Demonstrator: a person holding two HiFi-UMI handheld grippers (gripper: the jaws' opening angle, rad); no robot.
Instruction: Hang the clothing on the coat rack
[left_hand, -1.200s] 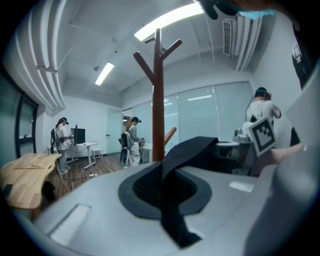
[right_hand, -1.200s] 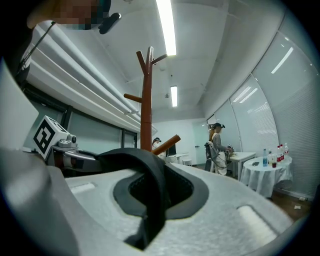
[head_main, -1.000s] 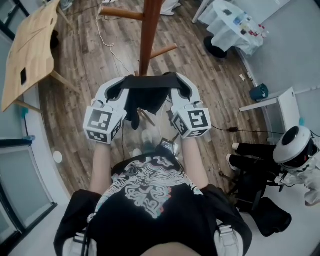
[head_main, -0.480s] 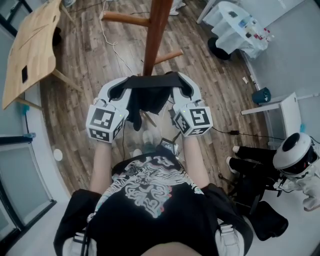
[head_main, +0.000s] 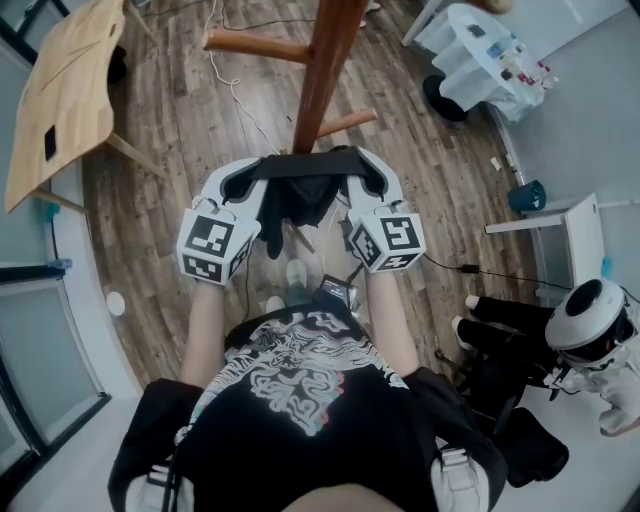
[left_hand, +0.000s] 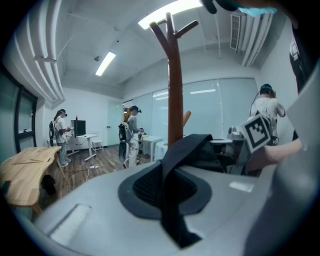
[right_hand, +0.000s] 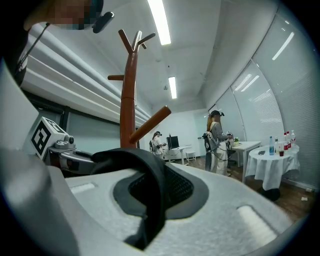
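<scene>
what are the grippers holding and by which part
One black garment: the left gripper and right gripper each pinch one end of its top edge.

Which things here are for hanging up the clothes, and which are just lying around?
For the job:
black cloth garment
tall brown wooden coat rack

Just lying about:
pale wooden table
round white-clothed table
small teal container on the floor
</scene>
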